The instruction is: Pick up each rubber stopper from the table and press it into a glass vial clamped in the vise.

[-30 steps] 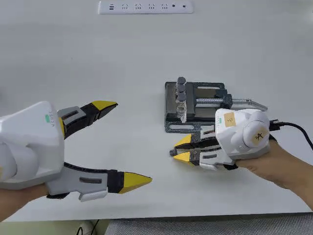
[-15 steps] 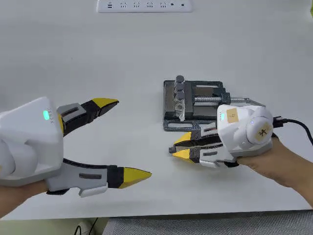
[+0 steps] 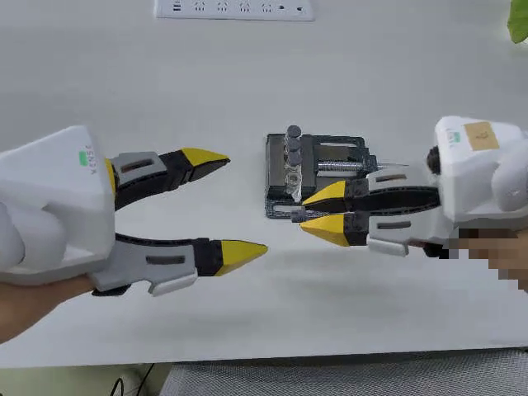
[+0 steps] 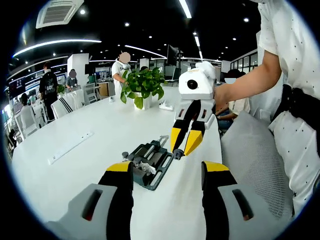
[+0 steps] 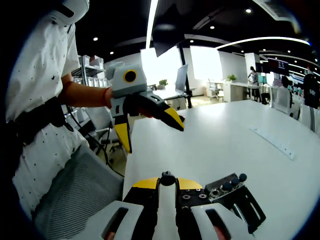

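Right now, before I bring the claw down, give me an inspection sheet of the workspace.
Surface: white table, flat and matte.
Job's things: vise holds a row of vials; the far ones are stoppered, the nearest looks open; a rubber stopper sits in the right claw.
Clutter: power strip, potted plant.
Grippers: left claw open over the table; right claw shut on the stopper, near the vise.
Cables: nothing seen.
Surroundings: open office, people, mesh chair.

Power strip cut by top edge, vise corner hidden behind right tool, rubber stopper half hidden between tips
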{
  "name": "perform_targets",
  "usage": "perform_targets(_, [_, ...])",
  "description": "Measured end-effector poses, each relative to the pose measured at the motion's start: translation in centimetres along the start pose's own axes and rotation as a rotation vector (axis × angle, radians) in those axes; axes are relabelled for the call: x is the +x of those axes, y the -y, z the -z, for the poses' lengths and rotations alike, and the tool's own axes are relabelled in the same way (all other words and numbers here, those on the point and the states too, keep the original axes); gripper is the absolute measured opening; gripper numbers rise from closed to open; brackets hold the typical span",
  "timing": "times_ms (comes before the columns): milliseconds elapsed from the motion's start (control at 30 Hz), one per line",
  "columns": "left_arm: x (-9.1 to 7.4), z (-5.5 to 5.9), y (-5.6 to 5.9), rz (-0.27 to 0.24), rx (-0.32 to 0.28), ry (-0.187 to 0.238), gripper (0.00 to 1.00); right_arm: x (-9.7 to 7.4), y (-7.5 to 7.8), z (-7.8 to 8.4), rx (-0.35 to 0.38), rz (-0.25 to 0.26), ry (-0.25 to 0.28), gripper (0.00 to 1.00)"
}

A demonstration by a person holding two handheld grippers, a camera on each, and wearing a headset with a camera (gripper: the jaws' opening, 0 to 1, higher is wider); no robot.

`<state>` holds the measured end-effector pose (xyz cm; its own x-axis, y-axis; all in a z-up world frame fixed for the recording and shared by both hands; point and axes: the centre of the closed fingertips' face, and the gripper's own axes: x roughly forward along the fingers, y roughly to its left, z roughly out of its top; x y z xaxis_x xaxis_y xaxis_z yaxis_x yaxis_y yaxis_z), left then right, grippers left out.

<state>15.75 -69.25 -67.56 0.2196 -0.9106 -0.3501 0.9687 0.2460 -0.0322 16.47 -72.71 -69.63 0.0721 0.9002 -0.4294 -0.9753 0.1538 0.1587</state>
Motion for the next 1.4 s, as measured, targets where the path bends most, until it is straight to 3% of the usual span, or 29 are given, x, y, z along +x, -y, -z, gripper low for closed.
perform_targets(267, [1.4, -3.4, 1.7, 0.056, 0.029, 0.062, 0.31, -1.1, -1.6, -4.1, -0.017, -0.020, 0.070, 0.07])
perform_targets(633, [2.3, -5.9, 3.4, 0.099, 0.047, 0.098, 0.12, -1.6, -2.2, -4.8, -0.025, -0.031, 0.095, 0.07])
perform_targets(967, [2.8, -7.0, 4.4, 0.127, 0.057, 0.114, 0.08, -1.8, -2.7, -5.6, -0.029, -0.032, 0.105, 0.07])
perform_targets(1400, [2.3, -7.0, 4.4, 0.138, 0.060, 0.128, 0.05, -2.0, -2.9, -5.8, -0.032, -0.035, 0.101, 0.07])
